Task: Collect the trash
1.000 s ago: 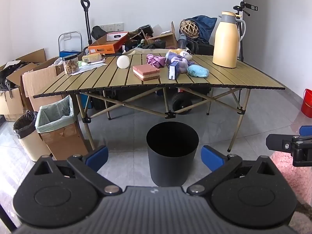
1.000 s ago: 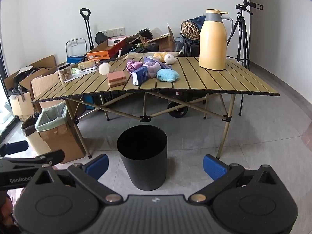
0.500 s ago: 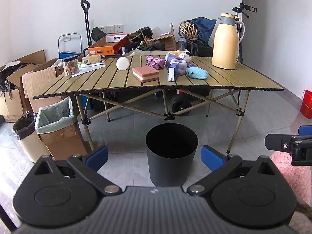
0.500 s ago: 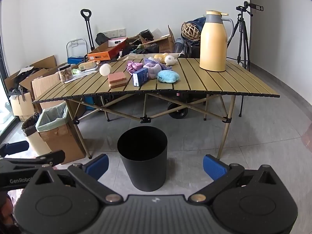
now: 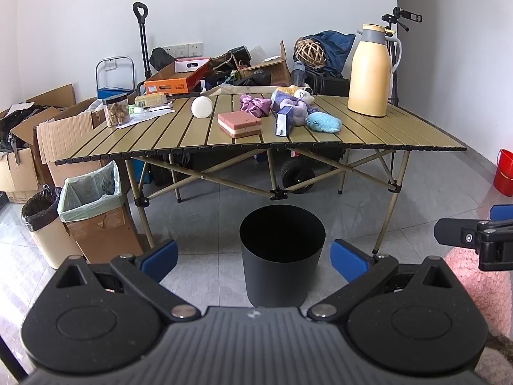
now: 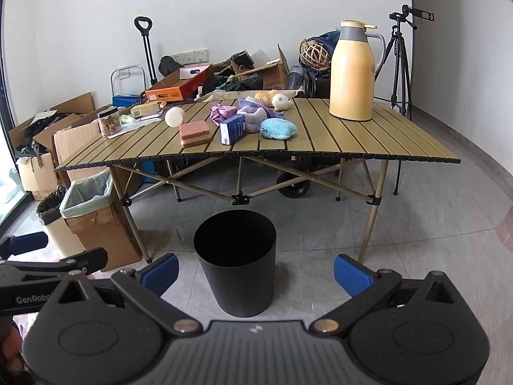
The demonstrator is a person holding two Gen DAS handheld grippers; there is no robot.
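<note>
Both of your cameras sit low and well back from the folding table [image 5: 384,134], looking forward over their own spread blue-padded fingers toward the far wall. Your left wrist view faces the black bin [image 5: 282,253] almost head-on; your right wrist view stands just to the right of it, so the bin [image 6: 235,261] shifts left of centre. Both share the bin, the whole tabletop and the boxes at the far left. Each view catches the other gripper at its edge, though fisheye bending probably exaggerates the offset.
</note>
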